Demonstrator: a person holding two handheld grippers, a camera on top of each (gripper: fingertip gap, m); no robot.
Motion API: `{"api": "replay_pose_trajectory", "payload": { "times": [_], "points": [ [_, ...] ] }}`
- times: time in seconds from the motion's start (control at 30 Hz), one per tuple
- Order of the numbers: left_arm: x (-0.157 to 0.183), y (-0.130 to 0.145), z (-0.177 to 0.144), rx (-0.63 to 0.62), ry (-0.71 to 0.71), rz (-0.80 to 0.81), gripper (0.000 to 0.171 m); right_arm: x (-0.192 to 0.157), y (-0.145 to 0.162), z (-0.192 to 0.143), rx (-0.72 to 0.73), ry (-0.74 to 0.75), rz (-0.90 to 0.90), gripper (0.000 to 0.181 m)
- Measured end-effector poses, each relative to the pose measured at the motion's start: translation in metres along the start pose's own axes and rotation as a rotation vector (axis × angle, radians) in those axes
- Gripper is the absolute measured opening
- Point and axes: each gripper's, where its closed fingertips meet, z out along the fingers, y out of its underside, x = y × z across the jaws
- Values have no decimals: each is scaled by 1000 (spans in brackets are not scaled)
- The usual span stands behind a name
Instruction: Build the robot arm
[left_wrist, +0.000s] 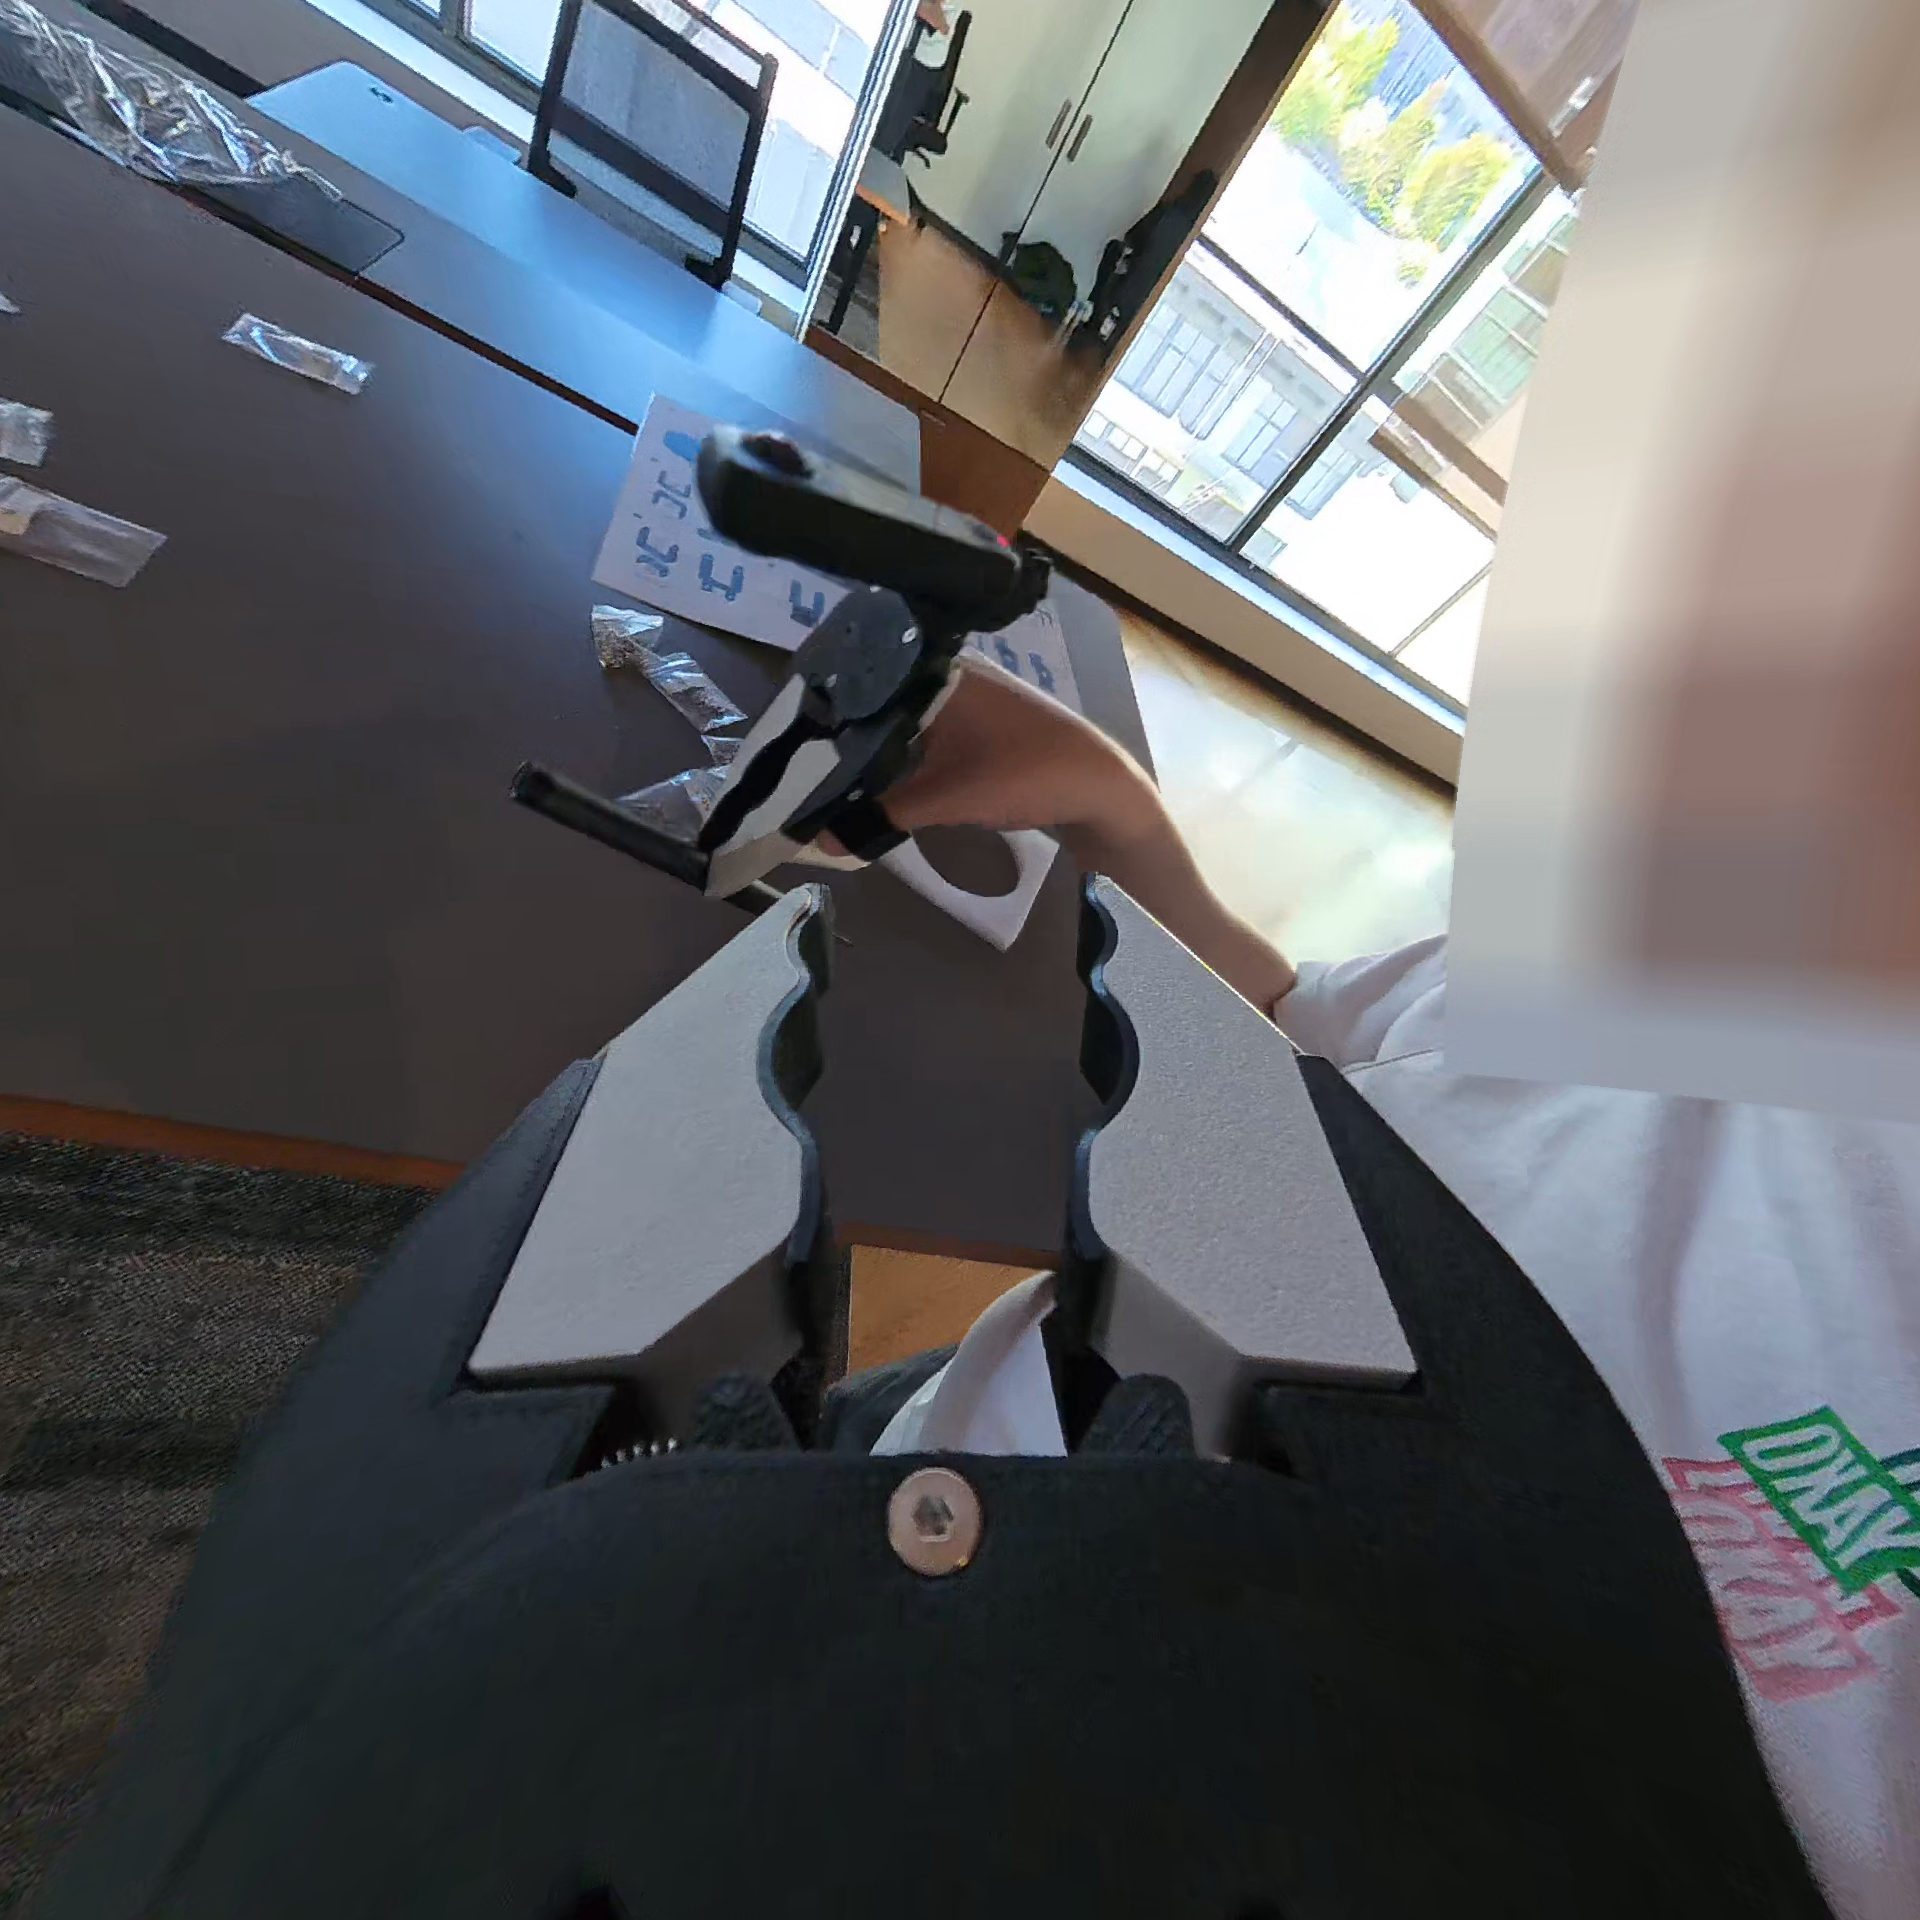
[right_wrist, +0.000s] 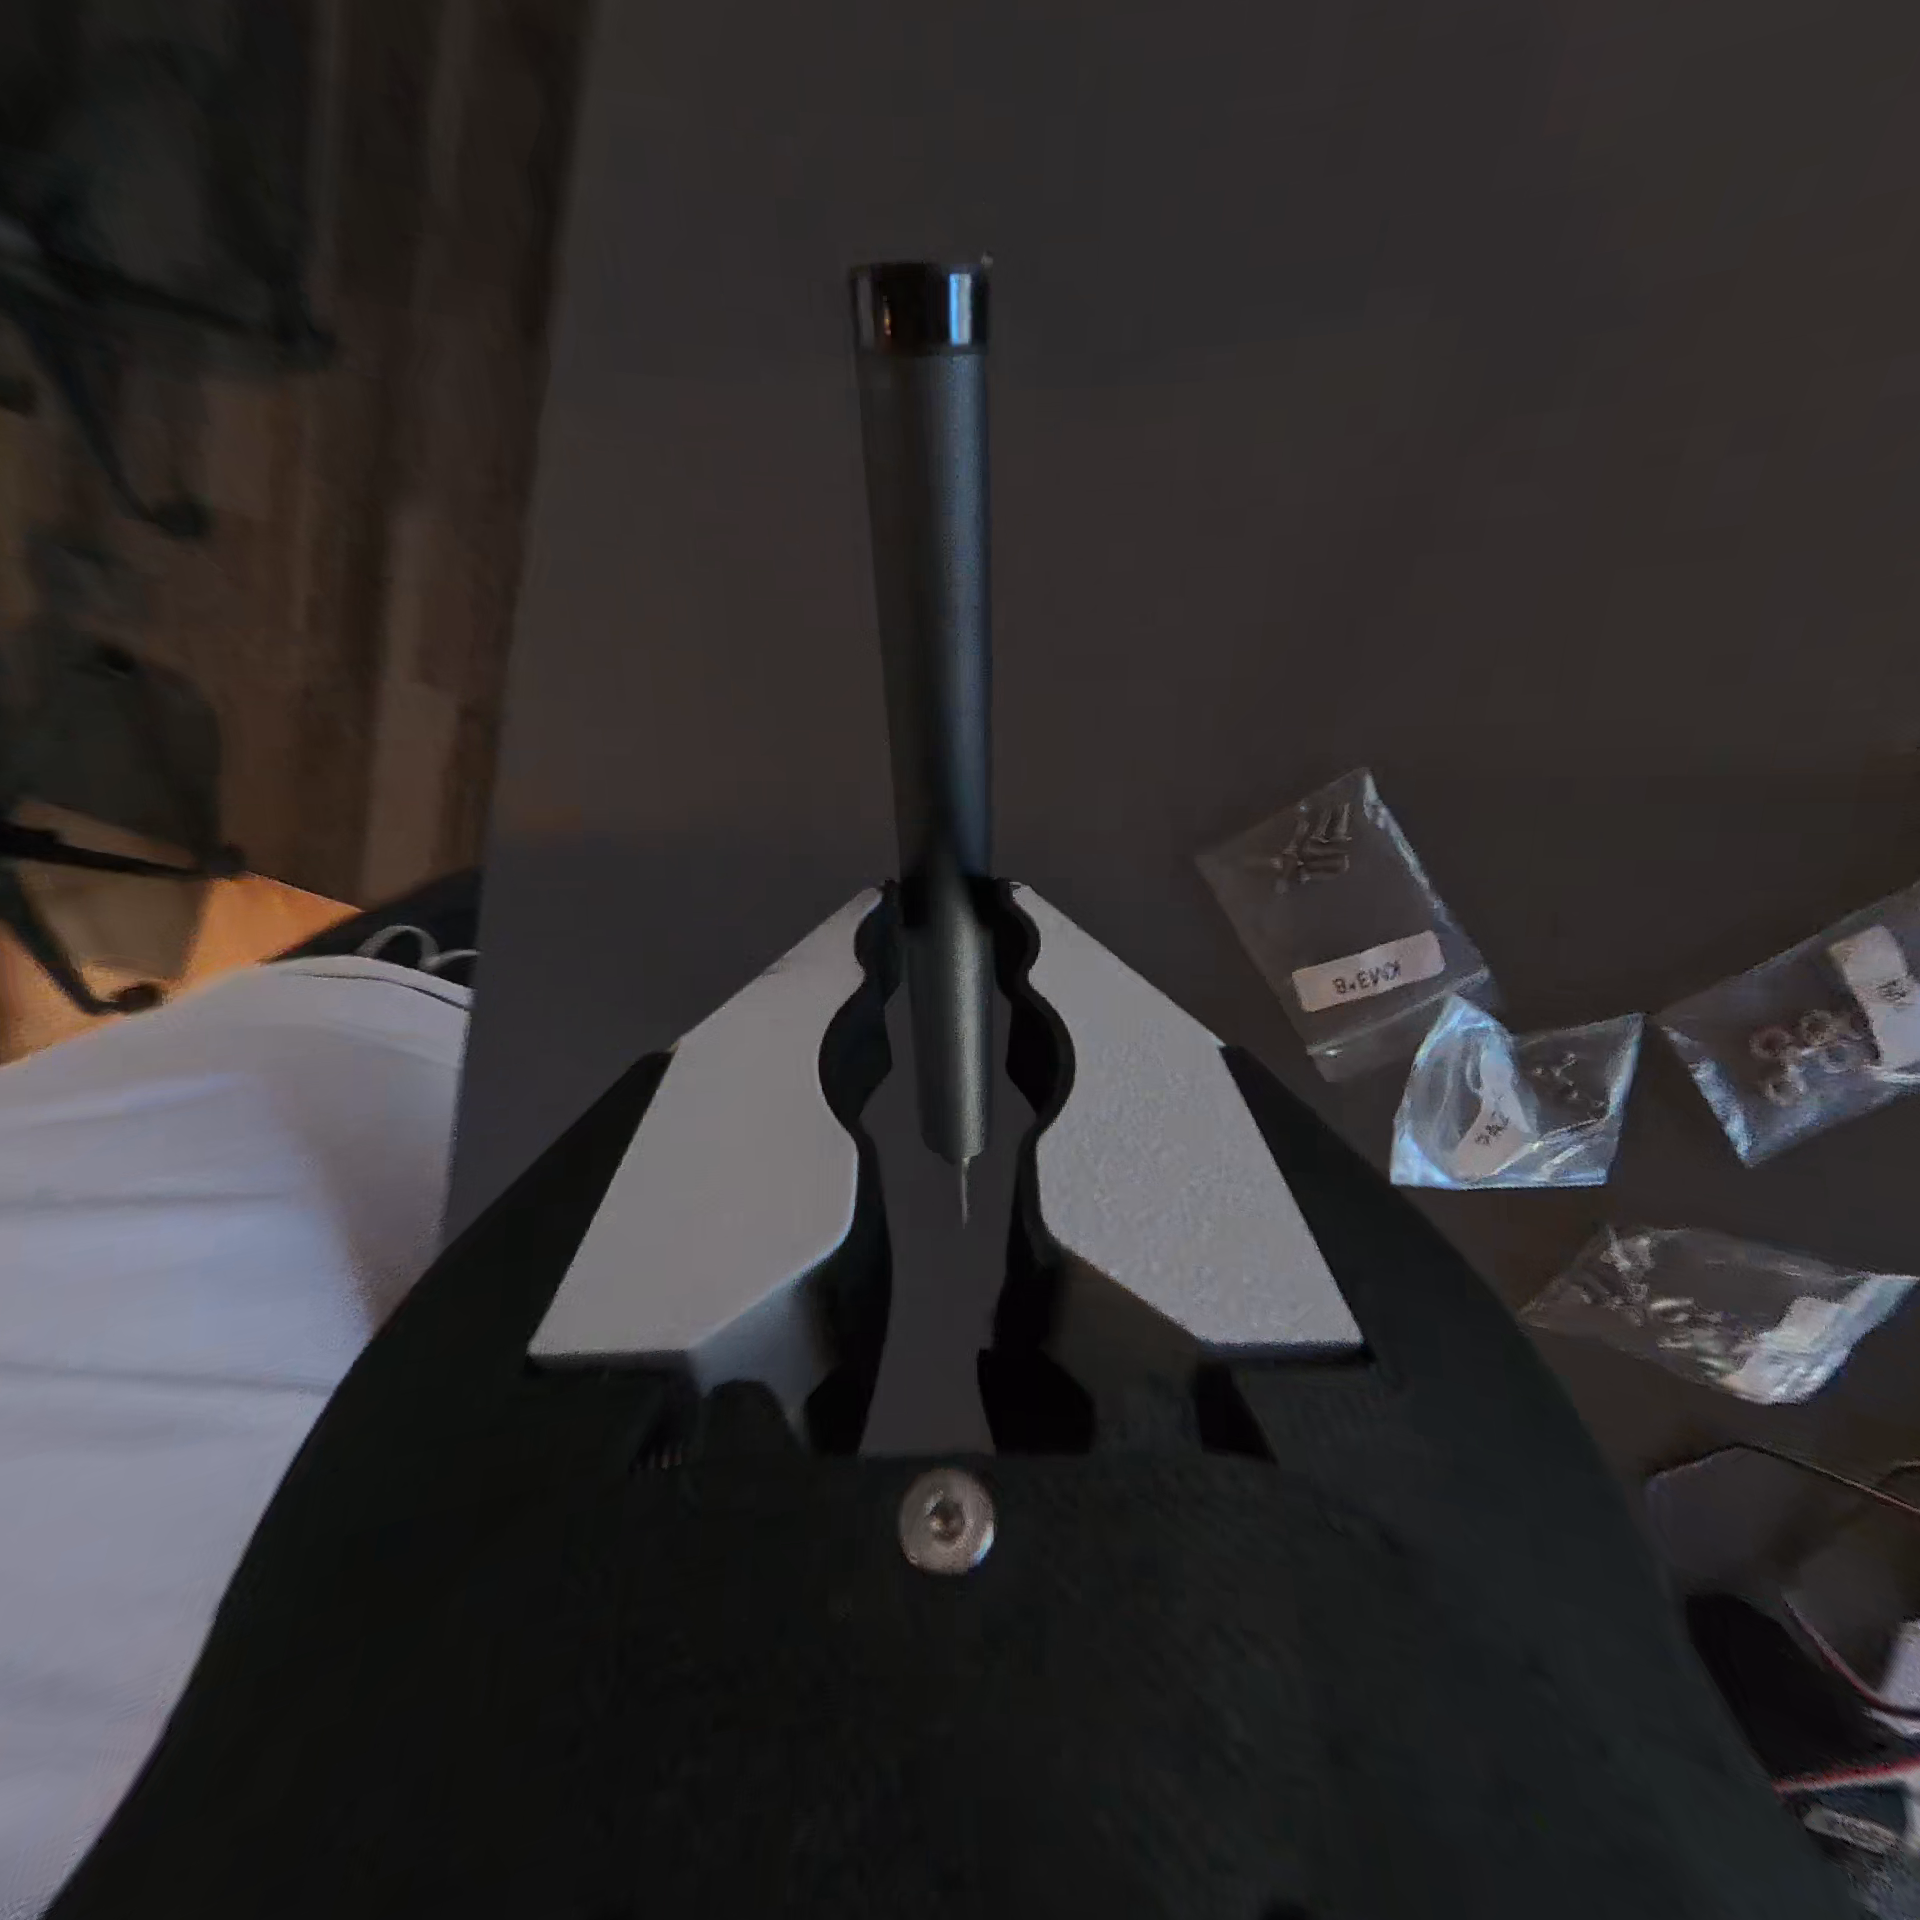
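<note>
- Two grippers are in my hands: my right gripper (right_wrist: 945, 894) has its fingers (right_wrist: 769, 1091) closed on a slim dark screwdriver (right_wrist: 928, 623), and my left gripper (left_wrist: 951, 904) holds nothing, its fingers (left_wrist: 686, 1122) spread well apart.
- The screwdriver is pinched near its bit end at the fingertips; the thin metal bit points back between the fingers, and the glossy capped end sticks out ahead over the dark tabletop (right_wrist: 1351, 416).
- From my left wrist view, the right gripper (left_wrist: 727, 831) hovers above the tabletop (left_wrist: 312, 779) with the screwdriver (left_wrist: 603, 821) jutting sideways, just beyond my open left fingertips.
- Several small clear bags (right_wrist: 1340, 914) of hardware lie on the tabletop to the right of the screwdriver, apart from it.
- A printed white sheet (left_wrist: 675, 499) lies flat near the tabletop's far corner, behind the right gripper.
- More clear packets (left_wrist: 296, 351) lie scattered farther left.
</note>
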Motion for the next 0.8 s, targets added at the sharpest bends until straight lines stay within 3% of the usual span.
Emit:
{"api": "replay_pose_trajectory", "payload": {
  "times": [0.17,0.33,0.47,0.57,0.67,0.8],
  "points": [
    [-4,7,-7,-18,-18,-17,46,5,-1,20,-71,122,-89,17],
    [-17,11,-24,-18,19,-23,46,4,3,38,-101,141,-74,16],
    [-40,7,-55,16,57,-22,46,7,-4,44,0,174,-32,18],
    [-65,3,-94,61,77,-9,46,11,-7,43,87,210,-16,23],
    [-105,8,-151,85,57,7,46,19,-12,34,170,370,-39,38],
    [-183,15,-245,110,-41,10,46,-3,-51,19,419,571,-47,51]
  ]
}}
